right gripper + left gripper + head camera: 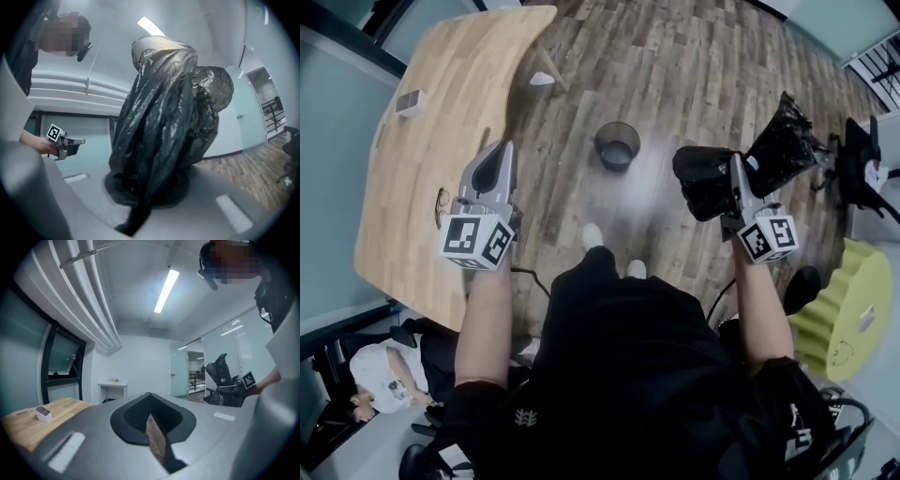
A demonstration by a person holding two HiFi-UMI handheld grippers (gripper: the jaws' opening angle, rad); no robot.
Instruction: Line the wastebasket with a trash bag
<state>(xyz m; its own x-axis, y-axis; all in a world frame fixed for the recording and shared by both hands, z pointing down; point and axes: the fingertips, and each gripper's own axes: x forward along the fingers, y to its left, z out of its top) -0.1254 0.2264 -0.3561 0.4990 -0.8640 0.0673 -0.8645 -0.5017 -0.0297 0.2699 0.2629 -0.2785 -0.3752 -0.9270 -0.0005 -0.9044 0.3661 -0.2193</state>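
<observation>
The right gripper (737,183) is clamped on the black trash bag (783,141); the left gripper (502,159) is closed, empty; the wastebasket (618,145) stands farther away, between them.

The jaw tips of the right gripper (735,178) are buried under the black trash bag (164,117). Bunched plastic covers them in the head view and blocks most of the room in the right gripper view. The wastebasket (618,145) is too dark inside to read. Far left on the table (450,56), a white box (410,102) is too small to identify. The yellow stool (848,305) runs off the right edge.
</observation>
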